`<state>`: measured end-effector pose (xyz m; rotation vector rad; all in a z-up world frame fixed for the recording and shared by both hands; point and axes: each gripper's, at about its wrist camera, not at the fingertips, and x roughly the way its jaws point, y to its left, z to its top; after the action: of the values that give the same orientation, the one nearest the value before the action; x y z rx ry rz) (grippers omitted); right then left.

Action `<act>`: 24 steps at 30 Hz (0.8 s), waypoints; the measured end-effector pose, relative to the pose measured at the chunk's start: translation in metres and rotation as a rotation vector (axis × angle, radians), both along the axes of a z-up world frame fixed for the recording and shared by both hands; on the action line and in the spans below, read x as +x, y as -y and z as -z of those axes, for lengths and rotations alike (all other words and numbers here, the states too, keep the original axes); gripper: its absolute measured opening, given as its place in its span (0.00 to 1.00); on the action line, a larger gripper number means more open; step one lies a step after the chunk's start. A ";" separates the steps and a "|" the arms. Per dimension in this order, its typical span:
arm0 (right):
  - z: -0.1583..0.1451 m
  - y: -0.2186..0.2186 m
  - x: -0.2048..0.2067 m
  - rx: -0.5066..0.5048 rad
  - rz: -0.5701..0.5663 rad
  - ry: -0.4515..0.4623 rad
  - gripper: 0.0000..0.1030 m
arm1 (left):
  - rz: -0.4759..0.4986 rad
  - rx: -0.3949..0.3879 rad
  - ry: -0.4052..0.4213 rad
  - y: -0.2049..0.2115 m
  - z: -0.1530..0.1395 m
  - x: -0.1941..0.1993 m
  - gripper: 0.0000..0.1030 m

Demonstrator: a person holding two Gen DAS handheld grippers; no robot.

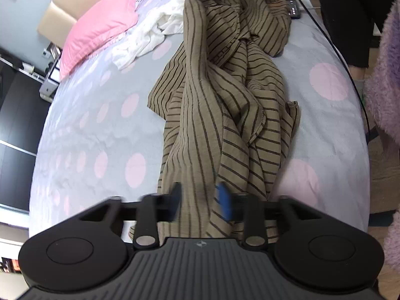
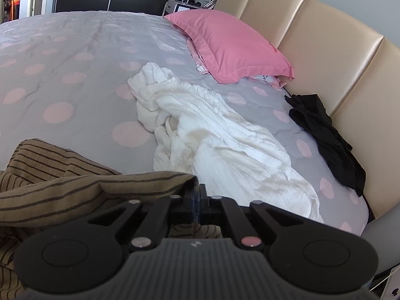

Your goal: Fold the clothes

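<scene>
A brown garment with dark stripes (image 1: 220, 95) lies crumpled down the middle of the bed. My left gripper (image 1: 201, 201) is open, its blue-padded fingers on either side of a fold of that garment at its near end. In the right wrist view my right gripper (image 2: 196, 200) is shut on an edge of the brown striped garment (image 2: 75, 187), which stretches away to the left. In the left wrist view that held edge rises to the top of the frame.
The bed has a grey cover with pink dots (image 1: 95, 130). A white garment (image 2: 212, 135) lies crumpled beside a pink pillow (image 2: 230, 42). A black garment (image 2: 325, 137) lies by the beige headboard (image 2: 337, 50). A black device with a cable (image 1: 293, 8) sits at the bed's far edge.
</scene>
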<state>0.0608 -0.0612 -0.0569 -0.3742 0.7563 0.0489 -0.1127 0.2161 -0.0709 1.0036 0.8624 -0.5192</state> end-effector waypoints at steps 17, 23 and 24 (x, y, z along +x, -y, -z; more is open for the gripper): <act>0.003 0.002 0.004 0.009 0.006 -0.017 0.03 | 0.036 0.073 -0.047 0.005 0.036 0.007 0.08; 0.003 0.002 0.004 0.005 0.003 -0.015 0.03 | -0.043 -0.003 -0.003 -0.005 0.013 0.001 0.04; 0.003 0.003 0.004 0.006 0.004 -0.014 0.03 | -0.068 -0.031 0.005 -0.009 0.006 0.000 0.02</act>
<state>0.0644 -0.0638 -0.0601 -0.3673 0.7709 0.0499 -0.1126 0.2246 -0.0772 0.9435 0.8786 -0.4704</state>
